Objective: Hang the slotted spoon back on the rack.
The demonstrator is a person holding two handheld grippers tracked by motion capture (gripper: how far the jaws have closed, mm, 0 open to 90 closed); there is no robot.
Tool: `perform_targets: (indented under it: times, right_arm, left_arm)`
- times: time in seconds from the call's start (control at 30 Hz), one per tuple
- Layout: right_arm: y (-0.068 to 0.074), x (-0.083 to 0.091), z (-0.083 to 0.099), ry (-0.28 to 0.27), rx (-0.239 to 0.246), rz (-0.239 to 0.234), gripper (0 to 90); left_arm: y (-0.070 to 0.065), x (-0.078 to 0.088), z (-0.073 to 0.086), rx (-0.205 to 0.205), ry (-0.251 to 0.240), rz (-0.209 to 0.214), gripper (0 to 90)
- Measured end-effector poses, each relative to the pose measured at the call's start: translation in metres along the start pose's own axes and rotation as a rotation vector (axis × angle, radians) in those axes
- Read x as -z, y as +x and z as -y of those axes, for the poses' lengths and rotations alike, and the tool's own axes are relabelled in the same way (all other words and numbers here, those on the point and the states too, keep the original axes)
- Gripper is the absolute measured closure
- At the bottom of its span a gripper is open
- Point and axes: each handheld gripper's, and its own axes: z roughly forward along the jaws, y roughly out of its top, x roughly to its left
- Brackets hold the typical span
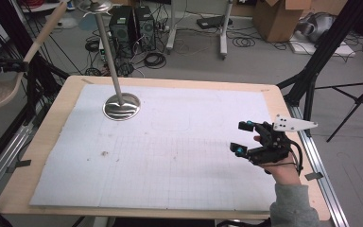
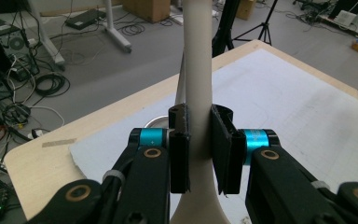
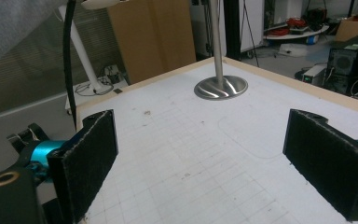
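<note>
Pale wooden spoon handle [image 2: 198,70] sits clamped in the left gripper [image 2: 199,149], raised off the table's [image 1: 42,142] left edge for carrying; right gripper [image 1: 244,138] waits open.

One wooden spoon [image 2: 198,70], one steel stand [image 1: 121,105], two claws.

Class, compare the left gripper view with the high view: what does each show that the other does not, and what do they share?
Left gripper view alone: the left gripper, its fingers clamped on the beige handle.
High view alone: the right gripper, fingers apart and holding nothing, and the metal stand's top plate.
Shared: the beige handle, the white mat, the wooden table and the stand's round base.
</note>
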Motion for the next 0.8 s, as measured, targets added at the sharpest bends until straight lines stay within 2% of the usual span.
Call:
perform_targets:
  times: [0.33,0.6,0.8]
  right_arm:
    - [-0.002,0.001,0.002,0.008,-0.013,0.006,9.0]
    - [-0.002,0.0,0.002,0.007,-0.01,0.006,9.0]
    - [-0.001,-0.002,0.001,0.008,-0.002,0.0,9.0]
  left_arm:
    - [0.004,-0.012,0.001,0.008,0.019,0.024,77.7]
    - [0.001,-0.021,0.011,0.014,0.013,0.038,77.8]
    - [-0.003,-0.028,0.012,0.006,0.021,0.048,77.8]
